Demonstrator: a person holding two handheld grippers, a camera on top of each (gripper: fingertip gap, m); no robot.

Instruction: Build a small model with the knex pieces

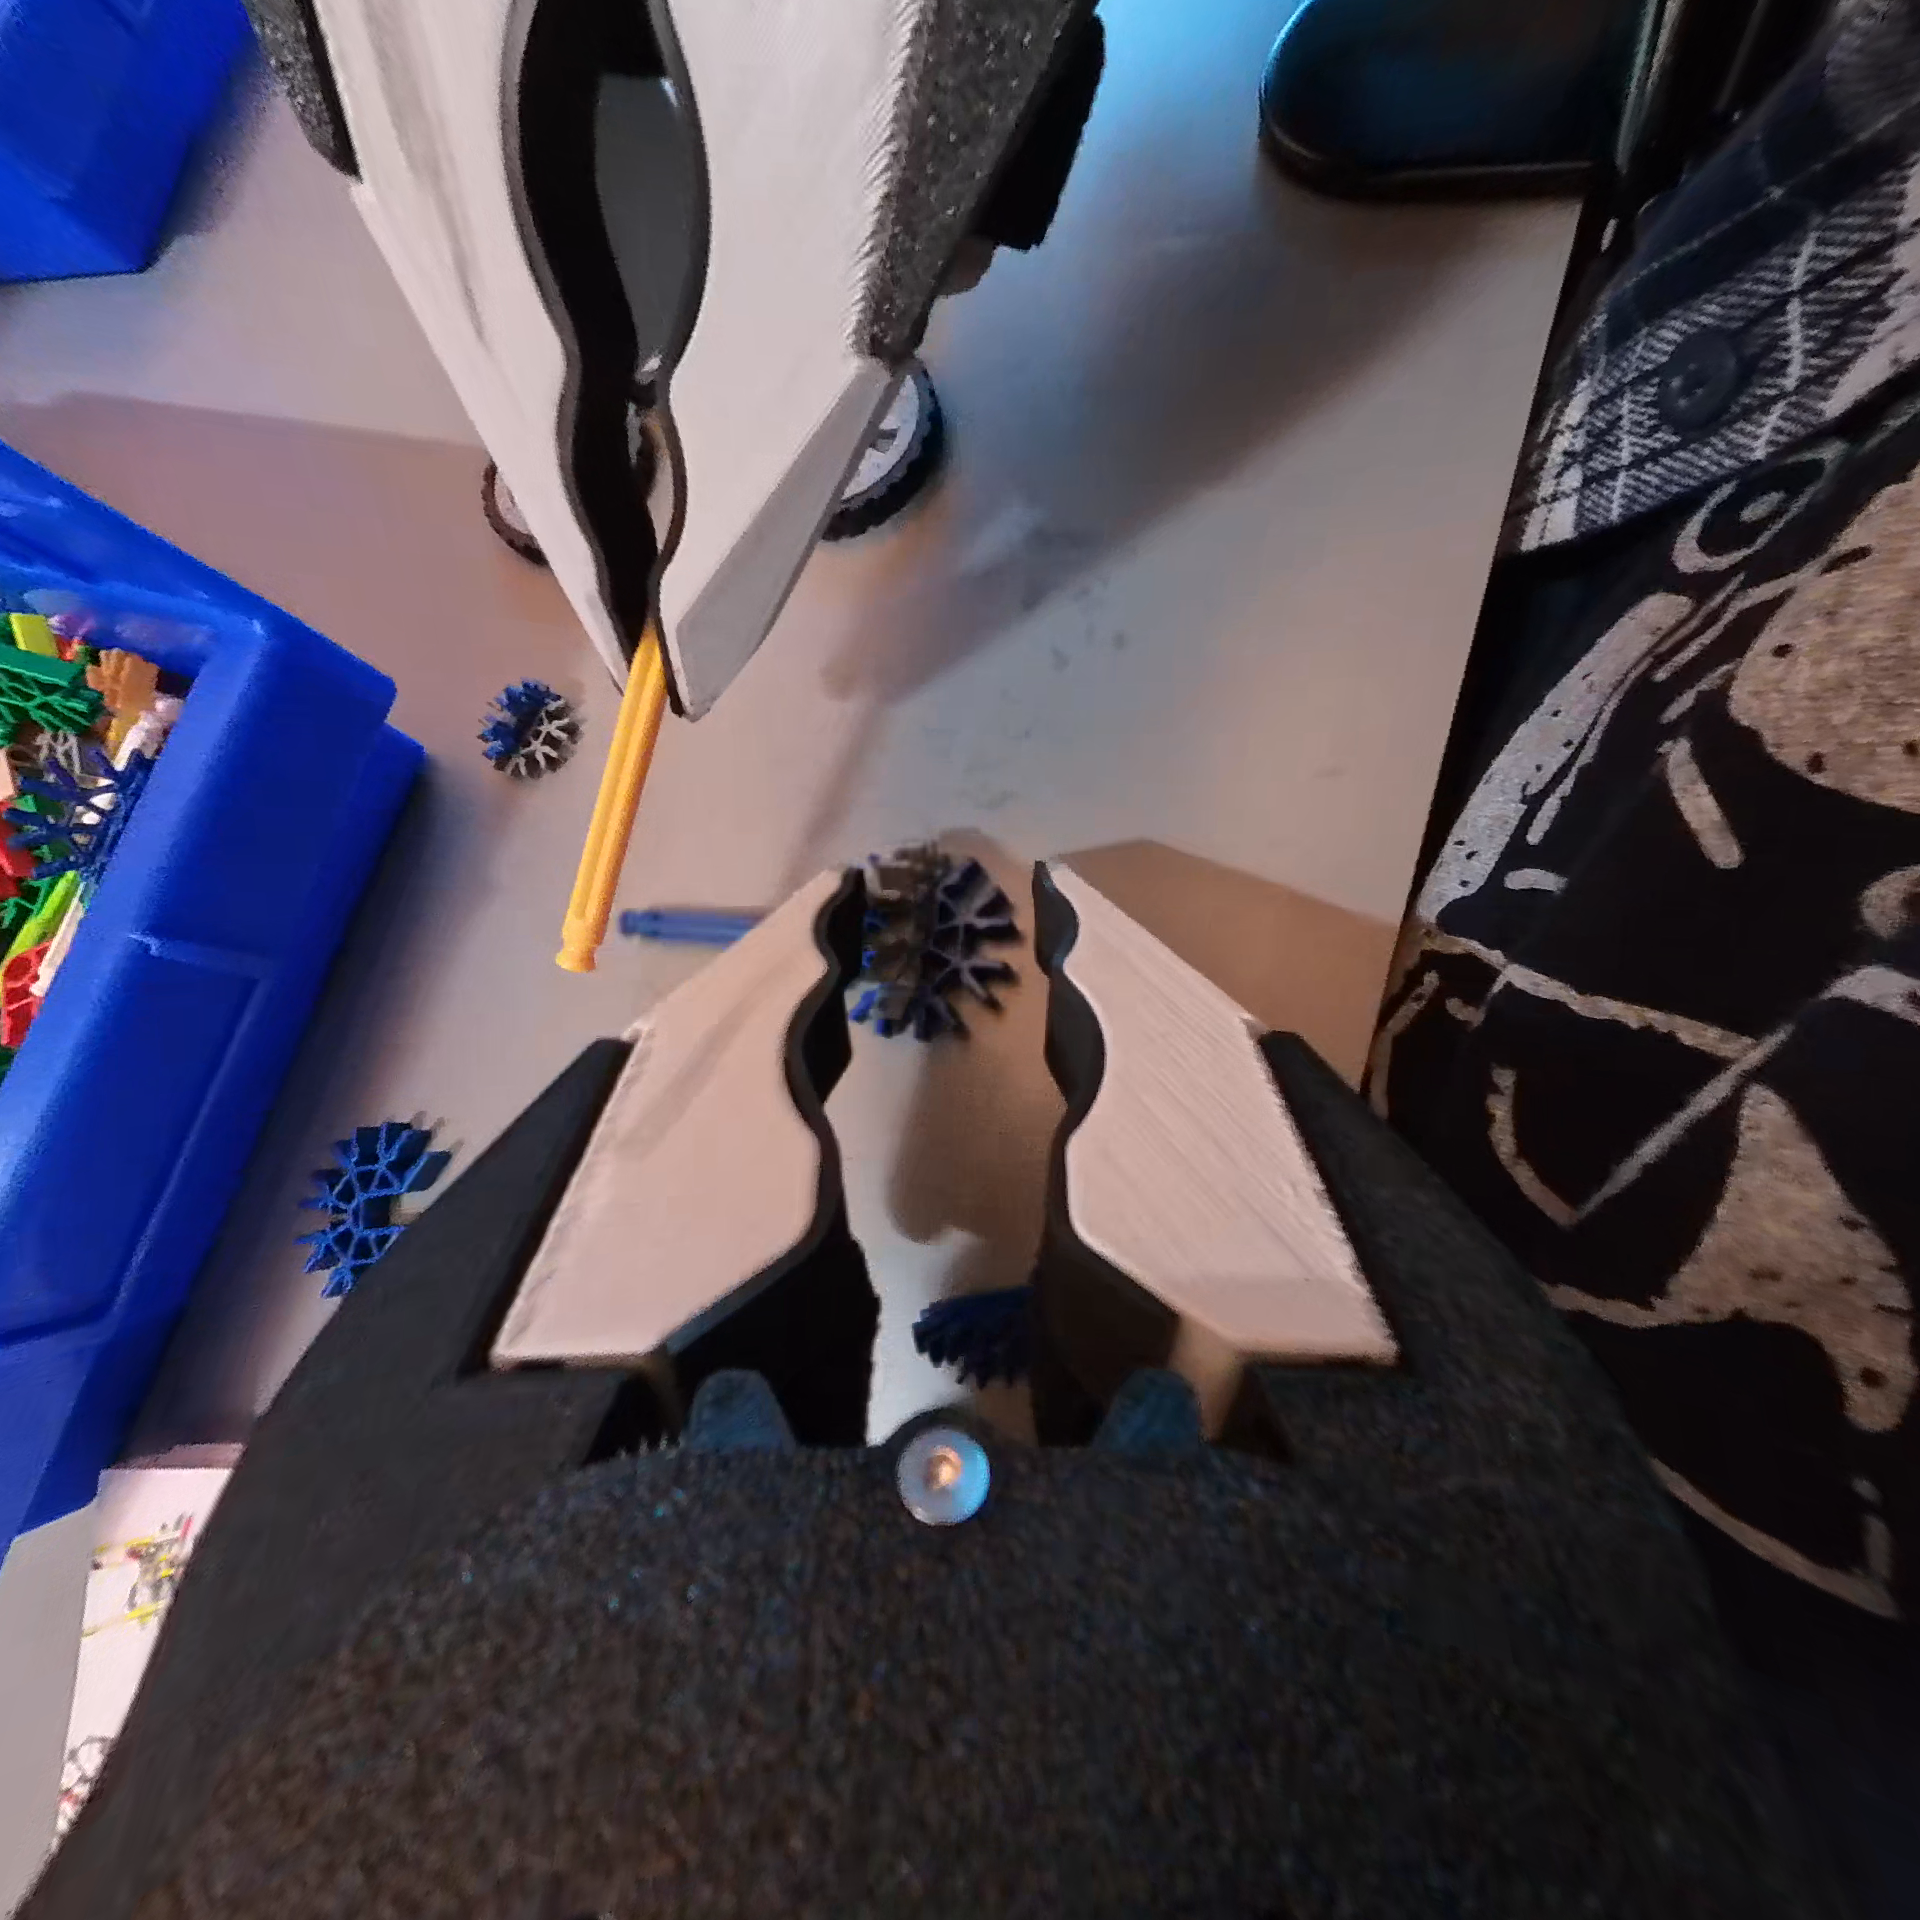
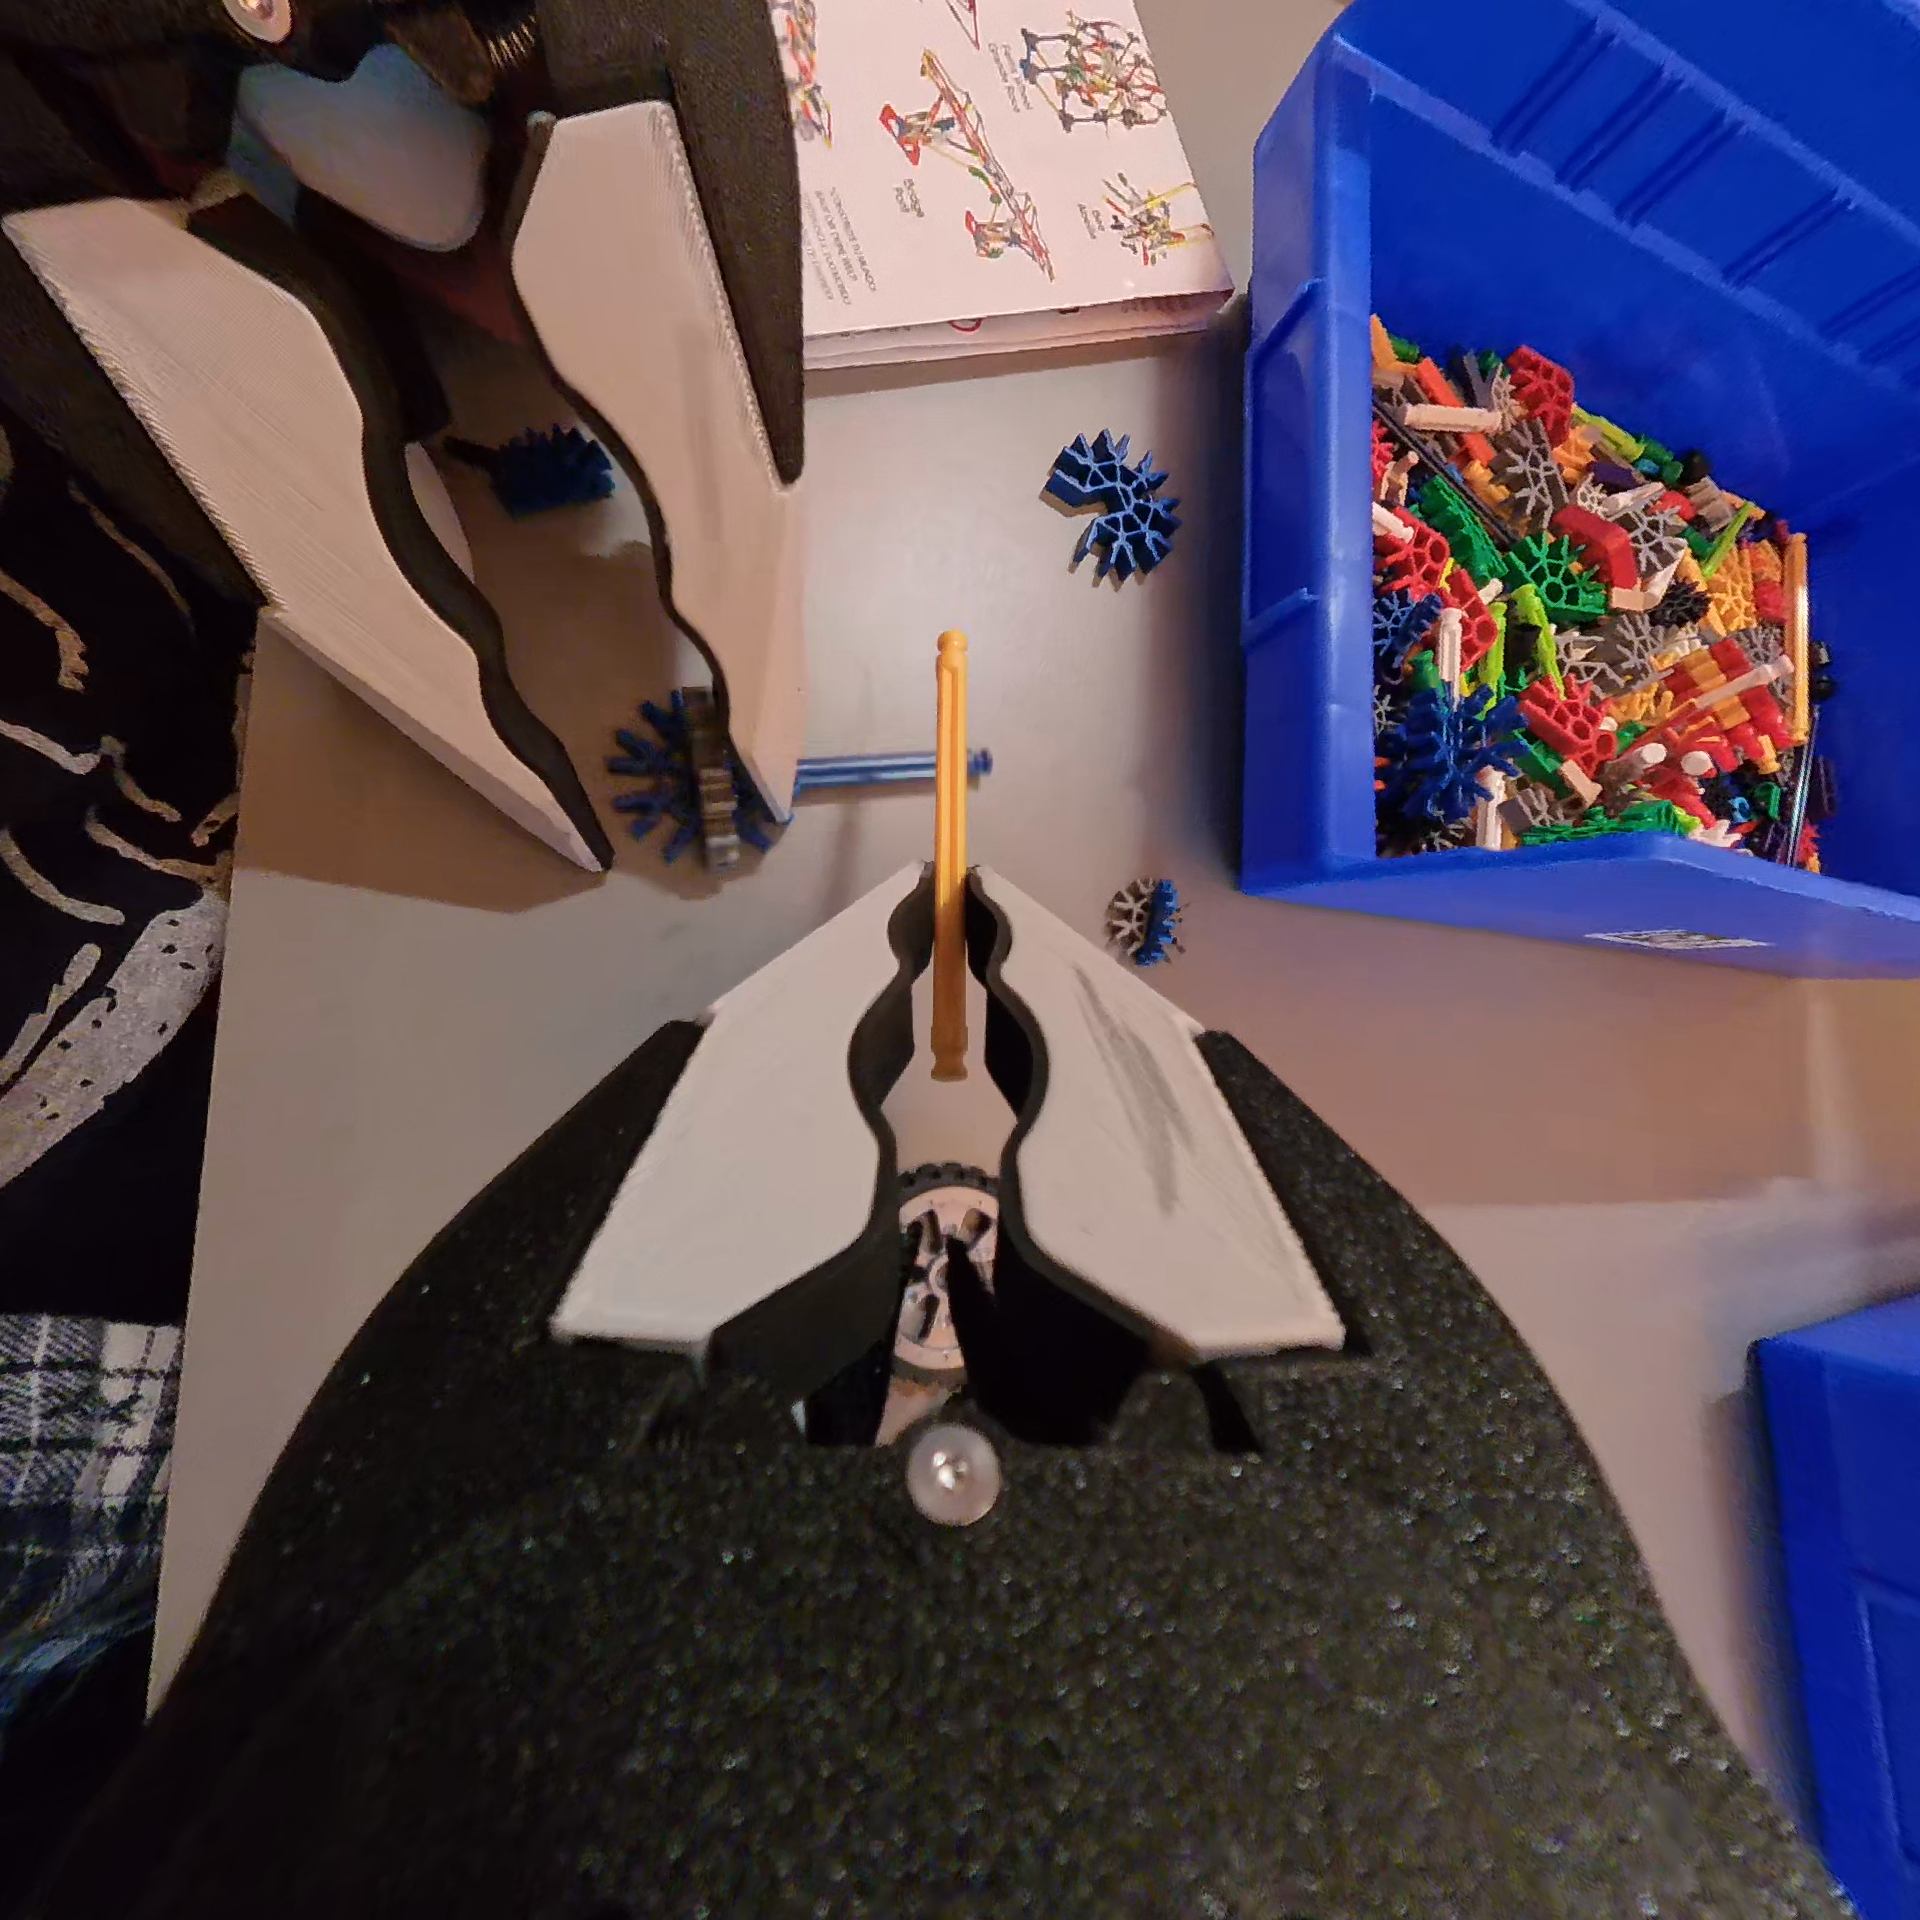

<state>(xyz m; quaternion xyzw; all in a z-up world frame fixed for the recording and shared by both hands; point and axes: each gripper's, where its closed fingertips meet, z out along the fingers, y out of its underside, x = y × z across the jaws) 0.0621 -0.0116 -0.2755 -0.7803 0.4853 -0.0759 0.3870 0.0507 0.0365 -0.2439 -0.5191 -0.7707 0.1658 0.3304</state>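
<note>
Meanwhile right gripper (image 2: 943, 883) pinches yellow rod (image 2: 950, 790); left gripper (image 1: 940, 883) spread around blue connector (image 1: 940, 961).

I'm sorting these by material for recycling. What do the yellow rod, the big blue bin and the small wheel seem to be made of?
Yellow rod: rigid moulded plastic, satin, with lengthwise ribs and a knobbed end.
Blue bin: thick moulded plastic, slightly glossy, with ribbed walls and soft highlights.
Wheel: black treaded tyre, probably rubber; the shiny silver hub may be metal or chromed plastic.

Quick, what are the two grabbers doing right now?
Left gripper: open, around a blue-and-grey connector cluster.
Right gripper: shut on the yellow rod.
</note>
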